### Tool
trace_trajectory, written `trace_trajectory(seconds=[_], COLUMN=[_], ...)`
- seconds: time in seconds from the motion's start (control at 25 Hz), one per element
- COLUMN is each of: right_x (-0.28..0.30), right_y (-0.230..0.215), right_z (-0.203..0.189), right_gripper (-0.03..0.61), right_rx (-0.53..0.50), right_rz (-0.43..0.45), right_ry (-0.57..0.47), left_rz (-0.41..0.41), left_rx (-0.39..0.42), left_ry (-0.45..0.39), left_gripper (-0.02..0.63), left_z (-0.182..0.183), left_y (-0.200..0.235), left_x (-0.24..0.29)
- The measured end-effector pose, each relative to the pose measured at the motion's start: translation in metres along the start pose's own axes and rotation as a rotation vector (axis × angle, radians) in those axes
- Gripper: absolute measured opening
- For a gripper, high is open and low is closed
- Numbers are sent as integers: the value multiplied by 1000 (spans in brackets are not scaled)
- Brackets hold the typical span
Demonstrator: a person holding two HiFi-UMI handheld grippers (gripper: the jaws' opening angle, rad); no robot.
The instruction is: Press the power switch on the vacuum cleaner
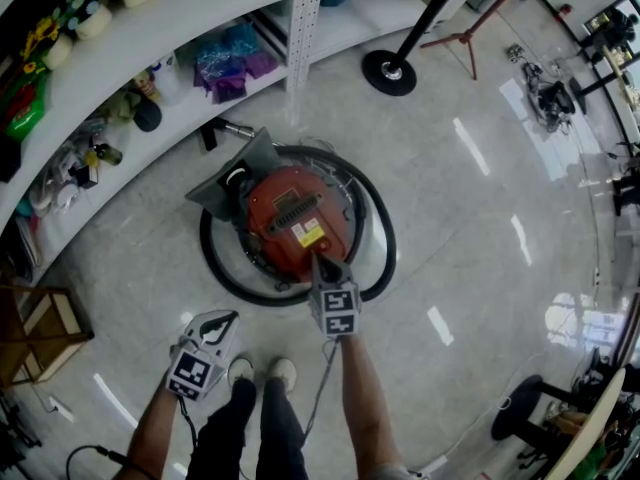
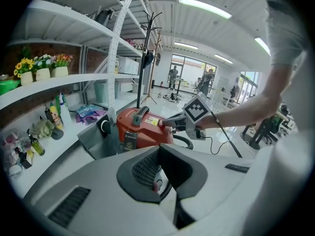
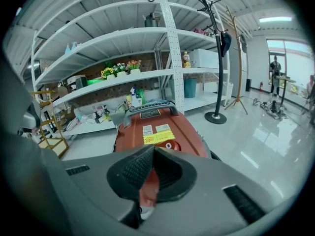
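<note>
Because the right gripper (image 1: 322, 265) lies over it, the spot where its tip meets the round red vacuum cleaner (image 1: 288, 208) is hidden in the head view. The power switch cannot be picked out there. The thick black hose (image 1: 386, 236) ringing the vacuum is partly covered at 6 o'clock by the gripper's marker cube.

Only the right gripper view shows a small round mark (image 3: 169, 145) on the red top. It sits just under the yellow sticker (image 3: 159, 138) and right beside the jaw tips. It is hard to tell if the tips touch it. Only the left gripper view shows things from the side: the right gripper's tip rests on the red top next to the sticker. Its jaws are pressed together with nothing between them.

The left gripper (image 1: 228, 318) hangs over the shiny grey floor (image 1: 470, 218) at 7 o'clock from the vacuum, apart from it. Its jaws are together too and hold nothing. The vacuum sits on the floor, with the white shelves (image 1: 200, 8) at 11 o'clock.
</note>
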State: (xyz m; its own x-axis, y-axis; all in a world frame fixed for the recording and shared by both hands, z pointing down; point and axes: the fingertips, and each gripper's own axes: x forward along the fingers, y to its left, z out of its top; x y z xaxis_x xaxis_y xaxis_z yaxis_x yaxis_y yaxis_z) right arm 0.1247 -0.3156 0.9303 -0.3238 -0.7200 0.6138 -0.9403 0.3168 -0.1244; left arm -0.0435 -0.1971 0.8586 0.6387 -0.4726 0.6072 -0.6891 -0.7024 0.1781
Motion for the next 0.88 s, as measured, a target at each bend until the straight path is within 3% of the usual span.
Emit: trace_trajectory(seconds=[0.88], right_x=[1], right_y=[-2], right_z=[-4], right_gripper=[12], right_rx=[24], right_rz=[-18], right_ry=[9], left_rz=[18], left_rx=[18], left_ry=[-20], left_gripper=[6], left_z=[11], left_y=[5], left_x=[-7])
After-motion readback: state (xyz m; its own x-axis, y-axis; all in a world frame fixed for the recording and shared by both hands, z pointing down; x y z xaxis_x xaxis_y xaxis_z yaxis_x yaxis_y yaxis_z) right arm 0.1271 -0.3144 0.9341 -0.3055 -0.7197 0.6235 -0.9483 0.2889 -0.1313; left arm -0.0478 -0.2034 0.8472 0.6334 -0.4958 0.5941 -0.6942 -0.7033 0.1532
